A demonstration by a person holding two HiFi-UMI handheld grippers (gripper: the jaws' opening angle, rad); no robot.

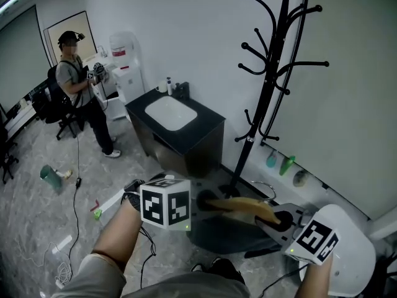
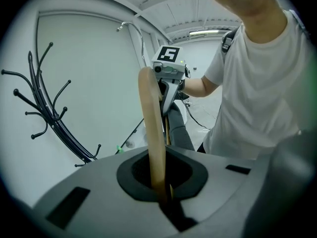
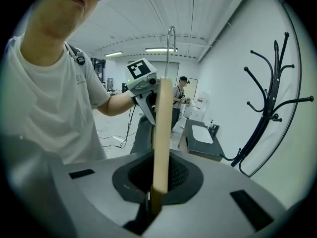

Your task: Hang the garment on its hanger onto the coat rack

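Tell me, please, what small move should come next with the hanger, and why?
Probably raise the wooden hanger toward the coat rack: the left gripper and right gripper are each shut on one end, it sits low near the rack's foot, and its metal hook is on no peg yet.

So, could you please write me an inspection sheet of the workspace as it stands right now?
Surface: grey marbled floor.
Job's things: wooden hanger held between both tools; black coat rack upright by the white wall, hooks bare; garment not clearly made out.
Clutter: green object on the floor.
Grippers: left tool shut on one end of the hanger, right tool shut on the other.
Cables: loose leads across the floor.
Surroundings: black cabinet with white basin, water dispenser, a second person standing.
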